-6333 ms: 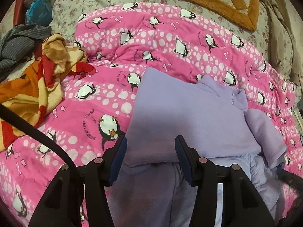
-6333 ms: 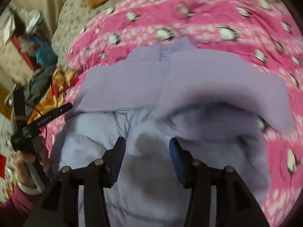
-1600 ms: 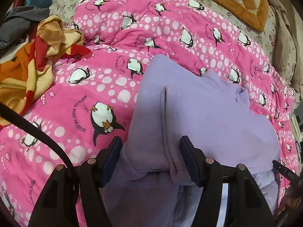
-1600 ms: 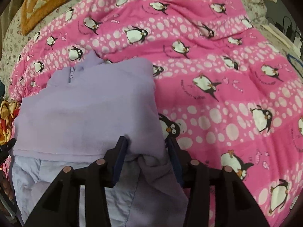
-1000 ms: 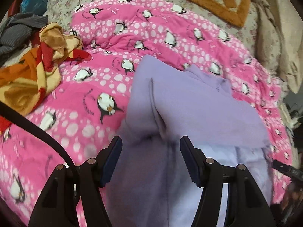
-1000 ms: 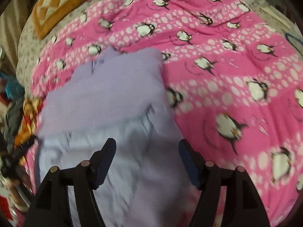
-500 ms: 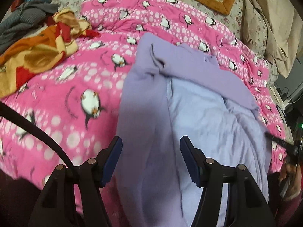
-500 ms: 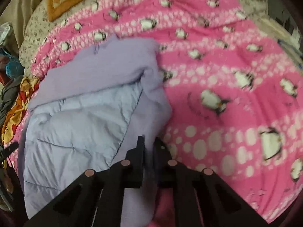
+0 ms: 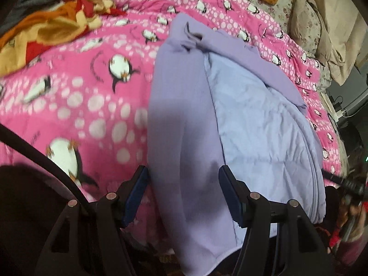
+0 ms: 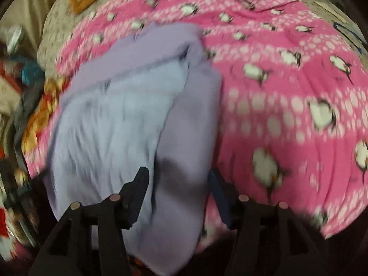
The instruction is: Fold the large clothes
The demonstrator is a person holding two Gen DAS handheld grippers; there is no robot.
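The lilac jacket (image 9: 184, 105) lies lengthwise on the pink penguin quilt (image 9: 92, 87), its paler quilted lining (image 9: 260, 124) showing up the middle with fleece flaps folded in along both sides, its bottom end hanging off the near edge of the bed. Left tool (image 9: 182, 195) spread wide above the left flap, gripping nothing. Right tool (image 10: 178, 191) also wide, poised above the right flap (image 10: 191, 115). Off to the left, an orange blanket (image 9: 46, 30) sits crumpled.
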